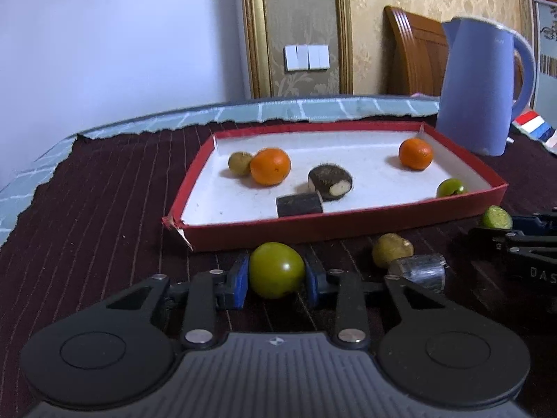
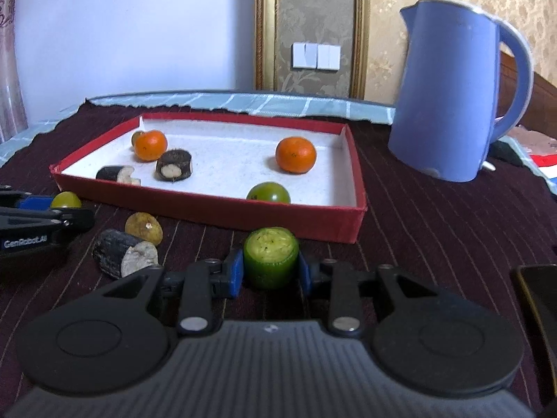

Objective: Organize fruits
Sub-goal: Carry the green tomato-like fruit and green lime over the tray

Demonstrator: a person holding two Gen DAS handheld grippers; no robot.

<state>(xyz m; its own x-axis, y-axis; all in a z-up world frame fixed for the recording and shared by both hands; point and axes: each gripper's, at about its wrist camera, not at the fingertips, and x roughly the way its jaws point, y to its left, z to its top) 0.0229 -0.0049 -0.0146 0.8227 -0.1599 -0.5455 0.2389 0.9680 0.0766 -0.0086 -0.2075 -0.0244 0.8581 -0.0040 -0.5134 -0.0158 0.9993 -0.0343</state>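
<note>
My left gripper [image 1: 276, 275] is shut on a round green fruit [image 1: 276, 269] on the dark cloth, just in front of the red tray [image 1: 348, 221]. My right gripper [image 2: 269, 271] is shut on a cut green fruit piece [image 2: 271, 257] near the tray's [image 2: 209, 205] front wall. Inside the tray lie two oranges [image 1: 270, 166] [image 1: 415, 153], a yellowish fruit [image 1: 239, 163], two dark cut pieces [image 1: 330, 181] [image 1: 299, 204] and a green fruit [image 1: 451, 188]. Between the grippers a yellowish fruit [image 2: 143, 228] and a dark cut piece [image 2: 123, 257] rest on the cloth.
A tall blue kettle [image 2: 452, 94] stands right of the tray. The table's far edge with a light checked cover [image 1: 243, 111] runs behind the tray. A dark flat object [image 2: 538, 306] lies at the right edge of the right wrist view.
</note>
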